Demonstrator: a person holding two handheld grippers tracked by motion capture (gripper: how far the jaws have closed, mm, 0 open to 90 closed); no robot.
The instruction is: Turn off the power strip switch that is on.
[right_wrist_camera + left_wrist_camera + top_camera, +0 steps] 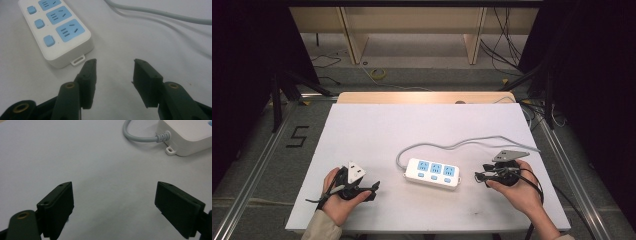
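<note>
A white power strip (432,173) with blue sockets and blue switches lies flat near the middle of the white table (377,130). Its grey cable (462,144) curls off its left end and runs right. My left gripper (375,189) rests low at the front left, open, with nothing between its jaws; the strip's cable end (186,137) lies ahead and to the right of it. My right gripper (478,177) is open just right of the strip; the strip's near end (57,32) sits close beside its left fingertip (89,72).
The grey cable (160,13) crosses the table beyond my right gripper. Bare white surface (75,155) lies ahead of my left gripper. Beyond the table's far edge are wooden frames (354,35) and loose cables (504,45) on the floor.
</note>
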